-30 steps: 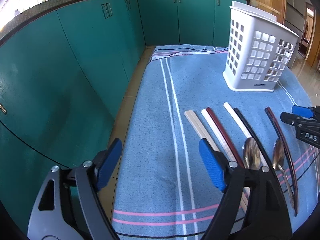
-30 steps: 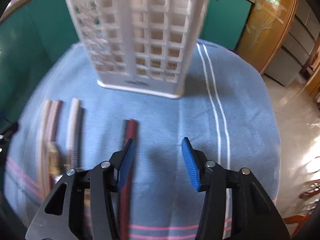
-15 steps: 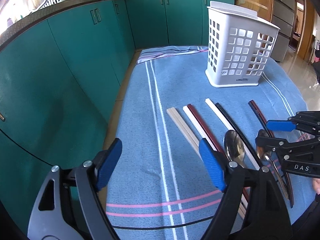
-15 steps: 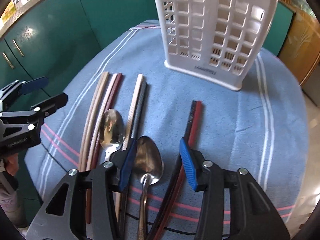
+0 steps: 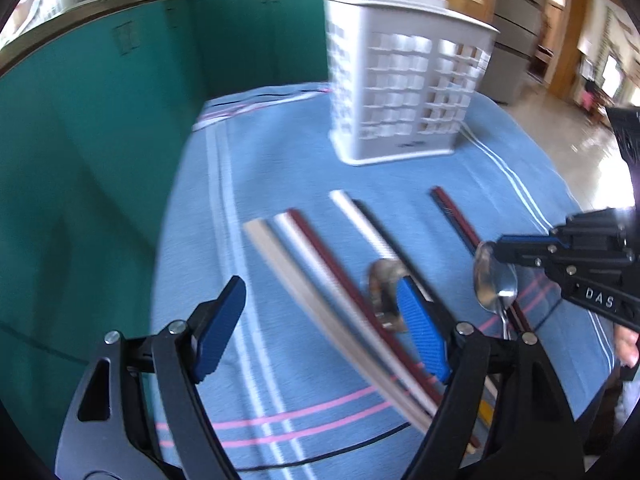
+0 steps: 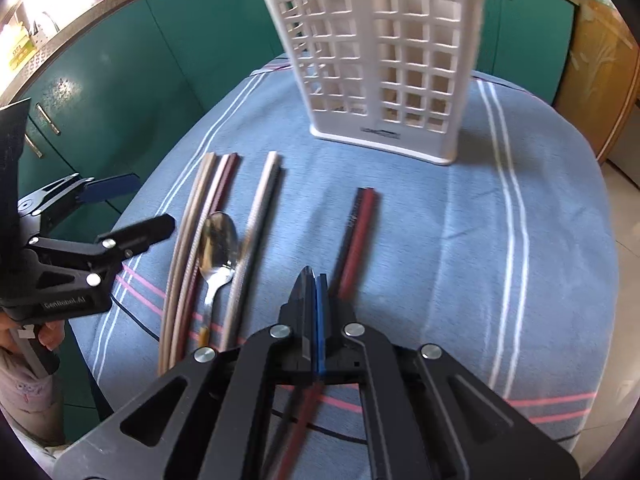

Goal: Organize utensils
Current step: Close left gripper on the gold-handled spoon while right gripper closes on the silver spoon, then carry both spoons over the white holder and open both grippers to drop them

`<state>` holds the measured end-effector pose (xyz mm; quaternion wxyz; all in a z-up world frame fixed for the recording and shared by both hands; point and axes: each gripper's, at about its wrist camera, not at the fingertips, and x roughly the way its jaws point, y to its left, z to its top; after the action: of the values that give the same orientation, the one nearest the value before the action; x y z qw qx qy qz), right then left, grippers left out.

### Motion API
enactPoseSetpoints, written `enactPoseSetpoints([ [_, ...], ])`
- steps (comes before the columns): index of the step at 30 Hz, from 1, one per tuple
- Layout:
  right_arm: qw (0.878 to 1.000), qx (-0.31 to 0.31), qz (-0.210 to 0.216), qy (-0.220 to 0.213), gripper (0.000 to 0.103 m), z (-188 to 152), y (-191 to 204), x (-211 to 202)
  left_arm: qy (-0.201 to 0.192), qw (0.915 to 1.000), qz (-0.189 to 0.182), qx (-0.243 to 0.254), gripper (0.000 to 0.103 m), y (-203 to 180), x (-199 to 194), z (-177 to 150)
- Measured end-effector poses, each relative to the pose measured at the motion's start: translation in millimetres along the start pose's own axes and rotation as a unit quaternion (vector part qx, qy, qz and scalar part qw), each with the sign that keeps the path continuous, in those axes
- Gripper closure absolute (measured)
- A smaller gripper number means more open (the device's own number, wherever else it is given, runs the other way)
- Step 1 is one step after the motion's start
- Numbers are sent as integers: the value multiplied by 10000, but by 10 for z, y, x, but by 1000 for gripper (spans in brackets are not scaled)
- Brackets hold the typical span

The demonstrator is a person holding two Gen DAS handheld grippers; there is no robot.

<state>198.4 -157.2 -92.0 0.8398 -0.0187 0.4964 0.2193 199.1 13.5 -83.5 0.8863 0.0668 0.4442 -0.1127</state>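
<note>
1. The right gripper (image 6: 314, 278) has its jaws pressed together. A thin metal edge shows between the pads.
2. In the left wrist view, the spoon (image 5: 495, 280) stands with the top of its bowl at that gripper's tips. It looks pinched there and is tilted up off the cloth (image 6: 440, 240).
3. The left gripper (image 5: 318, 284) has its jaws wide and closing a little. The pads touch nothing, and chopsticks lie on the cloth below the gap.
4. The white basket (image 6: 380, 60) stands upright at 12 o'clock from the right gripper, well apart from the utensils.
5. The red pair (image 6: 362, 228) of chopsticks runs from under the right gripper towards 12 o'clock, with its far end near the basket.
6. The pale pair (image 6: 262, 208) lies at 11 o'clock from the right gripper.
7. The second spoon (image 6: 218, 240) lies flat at 10 o'clock, bowl pointing away, just left of the pale pair.
8. The left bunch (image 6: 204, 216), beige, pale and maroon sticks, lies touching the second spoon's left side.
9. Teal cabinets (image 6: 140, 60) stand beyond the cloth at 10 to 11 o'clock.
</note>
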Motion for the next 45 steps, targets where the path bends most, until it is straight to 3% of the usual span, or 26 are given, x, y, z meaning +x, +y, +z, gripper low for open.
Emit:
enactPoseSetpoints([
  [1,10000,10,-18,-13,102,-31,-42,-54,37,9999,-113,100,30,-43,35,24],
  [3,10000,28,-37,-40,102,-49,-68,-67,173,9987,-385,290,55,-118,128,64],
  [6,9999,57,-41,-91,102,-111,-136,-122,415,9961,-675,397,73,-175,279,96],
  [15,9997,113,-49,-207,102,-218,-276,-262,612,9935,-910,304,74,-196,435,119],
  [18,9996,155,-63,-242,102,-222,-295,-274,640,9937,-917,122,92,-134,437,124],
  [20,9994,176,-85,-269,102,-227,-292,-284,599,9926,-1056,-8,99,-91,378,136],
  [25,9988,222,-163,-398,102,-223,-266,-356,457,9935,-1036,-144,100,-39,244,117],
  [29,9969,252,-364,-658,102,-215,-253,-567,-7,9960,-810,-365,101,48,-77,124],
  [32,9923,202,-633,-1049,102,-133,-190,-821,-649,9959,-423,-473,101,75,-481,200],
  [37,9801,177,-911,-1753,102,50,-118,-1249,-1626,9850,-100,-574,101,49,-1035,358],
  [40,9676,143,-1261,-2182,102,206,-87,-1474,-2292,9704,264,-711,101,53,-1300,507],
  [45,9396,218,-1805,-2900,102,624,-99,-1835,-3270,9362,855,-959,101,108,-1566,1008],
])
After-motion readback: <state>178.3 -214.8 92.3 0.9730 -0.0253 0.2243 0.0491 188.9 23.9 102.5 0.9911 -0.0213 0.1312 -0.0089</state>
